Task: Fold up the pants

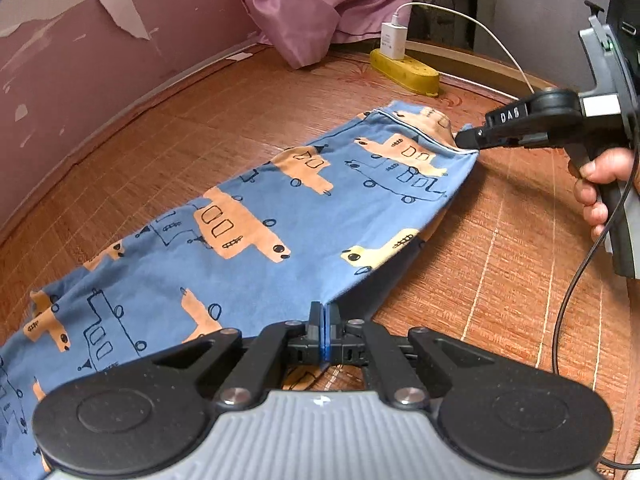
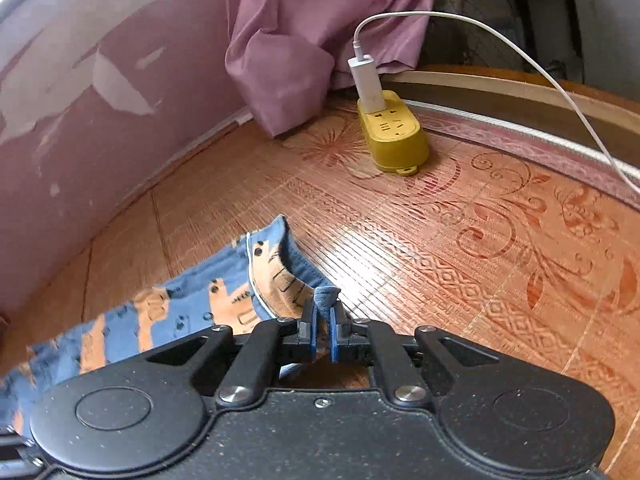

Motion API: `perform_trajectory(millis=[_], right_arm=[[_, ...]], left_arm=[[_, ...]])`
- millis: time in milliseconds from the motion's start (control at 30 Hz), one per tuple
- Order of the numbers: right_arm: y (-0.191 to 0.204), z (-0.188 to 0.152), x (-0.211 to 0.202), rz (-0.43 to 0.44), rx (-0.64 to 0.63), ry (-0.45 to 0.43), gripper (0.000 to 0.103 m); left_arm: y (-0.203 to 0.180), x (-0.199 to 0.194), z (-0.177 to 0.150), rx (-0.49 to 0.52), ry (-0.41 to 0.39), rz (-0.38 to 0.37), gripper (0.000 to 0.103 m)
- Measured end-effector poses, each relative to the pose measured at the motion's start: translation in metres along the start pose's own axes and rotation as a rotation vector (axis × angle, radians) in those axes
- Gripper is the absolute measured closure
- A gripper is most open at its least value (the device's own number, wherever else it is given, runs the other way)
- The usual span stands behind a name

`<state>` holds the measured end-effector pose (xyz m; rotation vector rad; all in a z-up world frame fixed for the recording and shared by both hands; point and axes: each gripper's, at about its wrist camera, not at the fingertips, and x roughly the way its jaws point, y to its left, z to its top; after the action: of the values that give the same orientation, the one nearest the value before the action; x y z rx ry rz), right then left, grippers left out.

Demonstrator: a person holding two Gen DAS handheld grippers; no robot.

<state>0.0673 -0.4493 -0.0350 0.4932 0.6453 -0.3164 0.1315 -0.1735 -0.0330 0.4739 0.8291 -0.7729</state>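
Blue vehicle-print pants (image 1: 256,216) stretched across the patterned bamboo mat (image 1: 500,264), left tool (image 1: 325,314) clamped tight on a side edge at 6 o'clock, right tool (image 1: 464,139) pinched shut on the waistband corner at 2 o'clock. Risk of thin fabric slipping from either grip under uneven pulling, skewing the fold. Yellow power strip (image 2: 394,136) at 12 o'clock could snag.
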Motion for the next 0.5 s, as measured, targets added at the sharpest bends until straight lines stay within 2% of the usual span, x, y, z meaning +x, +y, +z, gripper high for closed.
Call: perform_trajectory(millis=[100,167,200,267,300,333,367,400,500], right_arm=[[0.004,-0.001,0.0,-0.008,-0.036,0.005,0.089],[0.009,-0.002,-0.004,-0.055,-0.078,-0.012,0.058],[0.013,-0.001,-0.006,-0.086,-0.108,-0.038,0.052],[0.019,-0.001,-0.012,-0.12,-0.176,-0.096,0.051],[0.02,-0.001,-0.012,-0.113,-0.207,-0.115,0.051],[0.025,-0.002,-0.013,-0.095,-0.245,-0.13,0.051],[0.03,-0.003,-0.014,-0.062,-0.283,-0.137,0.051],[0.036,-0.005,-0.014,-0.026,-0.313,-0.14,0.052],[0.053,-0.014,-0.013,0.101,-0.42,-0.101,0.057]], left_arm=[[0.002,0.002,0.0,-0.011,0.014,-0.004,0.102],[0.006,0.004,0.0,-0.041,0.031,-0.021,0.101],[0.009,0.004,-0.001,-0.058,0.035,-0.033,0.098],[0.015,-0.002,-0.004,-0.099,0.026,-0.063,0.091],[0.019,-0.006,-0.006,-0.119,0.016,-0.08,0.08],[0.023,-0.011,-0.009,-0.141,0.004,-0.093,0.061],[0.028,-0.017,-0.013,-0.167,-0.013,-0.093,0.054],[0.033,-0.023,-0.017,-0.192,-0.029,-0.082,0.049],[0.056,-0.04,-0.032,-0.273,-0.043,0.002,0.049]])
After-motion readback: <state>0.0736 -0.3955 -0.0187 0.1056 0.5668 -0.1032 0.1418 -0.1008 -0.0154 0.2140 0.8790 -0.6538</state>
